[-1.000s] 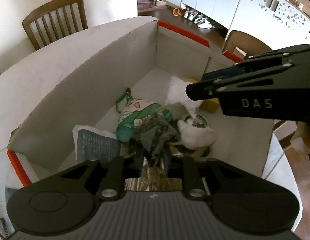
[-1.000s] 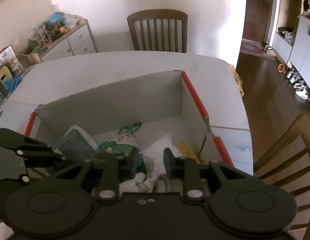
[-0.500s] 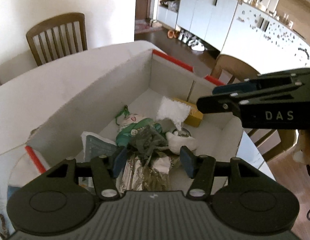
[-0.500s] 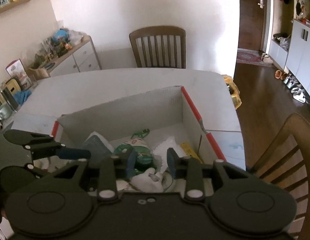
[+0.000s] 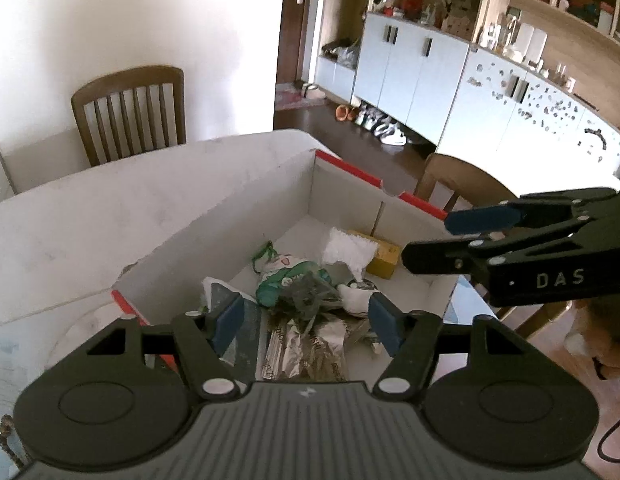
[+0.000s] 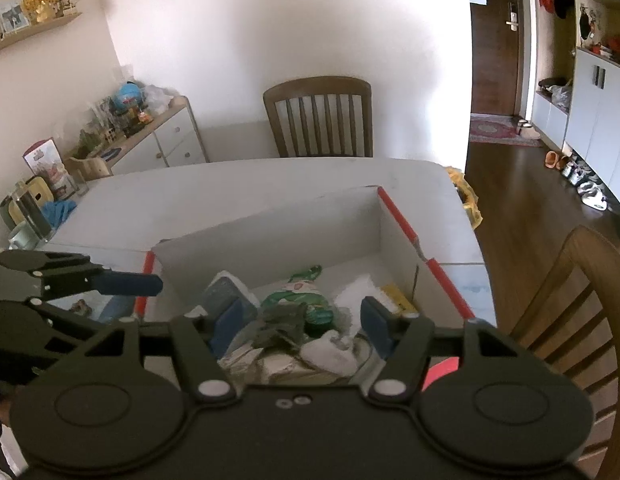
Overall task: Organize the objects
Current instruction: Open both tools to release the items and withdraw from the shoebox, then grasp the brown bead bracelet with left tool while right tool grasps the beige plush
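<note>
One open white cardboard box with red-taped edges [image 5: 269, 216] stands on one white worktop [image 5: 89, 216]. Inside lie one green-and-white plush toy [image 5: 285, 276], one white crumpled cloth [image 5: 350, 250], one yellow small carton [image 5: 384, 256], one blue-grey plastic packet [image 5: 225, 300] and one white sock-like bundle [image 5: 356, 300]. Two brown wooden slat-backed chairs [image 6: 320, 116] stand by the worktop.
</note>
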{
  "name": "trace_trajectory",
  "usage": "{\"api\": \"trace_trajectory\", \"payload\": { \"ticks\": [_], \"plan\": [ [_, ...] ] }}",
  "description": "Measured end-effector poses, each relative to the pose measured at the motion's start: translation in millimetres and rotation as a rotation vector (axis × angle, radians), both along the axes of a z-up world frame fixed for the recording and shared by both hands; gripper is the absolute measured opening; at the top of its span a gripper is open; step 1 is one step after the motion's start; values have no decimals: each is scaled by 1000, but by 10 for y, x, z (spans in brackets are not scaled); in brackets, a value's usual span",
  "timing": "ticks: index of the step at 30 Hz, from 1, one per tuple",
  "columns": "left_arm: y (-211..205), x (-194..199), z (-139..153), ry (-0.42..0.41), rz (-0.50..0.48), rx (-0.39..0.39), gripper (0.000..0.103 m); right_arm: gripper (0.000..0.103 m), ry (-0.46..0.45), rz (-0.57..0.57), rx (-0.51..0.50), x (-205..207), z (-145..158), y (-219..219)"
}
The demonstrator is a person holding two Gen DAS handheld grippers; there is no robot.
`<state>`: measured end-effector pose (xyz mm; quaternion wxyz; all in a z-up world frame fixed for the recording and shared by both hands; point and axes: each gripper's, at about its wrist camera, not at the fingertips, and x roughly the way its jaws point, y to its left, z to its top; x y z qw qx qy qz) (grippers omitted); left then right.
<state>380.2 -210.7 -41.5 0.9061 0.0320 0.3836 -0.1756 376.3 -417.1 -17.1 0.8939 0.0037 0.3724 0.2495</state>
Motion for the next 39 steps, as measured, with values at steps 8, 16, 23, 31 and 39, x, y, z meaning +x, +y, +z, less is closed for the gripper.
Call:
{"api": "trace_trajectory", "payload": {
  "ticks": [8, 16, 23, 31, 39],
  "plan": [
    [334, -216, 139, -35, 20, -40, 80, 94, -13, -20, 61, -217, 71, 115],
    [879, -447, 215, -58, 61, -91, 103, 102, -53, -10, 89, -527, 151, 465],
    [1465, -614, 214, -85, 144, -97, 103, 102, -35, 3, 74, -763, 63, 876],
    [2094, -735, 66, -73, 211, -74, 103, 102, -9, 49, 30, -980, -115, 1446],
    [2589, -709, -126, -26, 237, -88, 103, 102, 19, 109, -21, -1045, -338, 1907]
  ]
}}
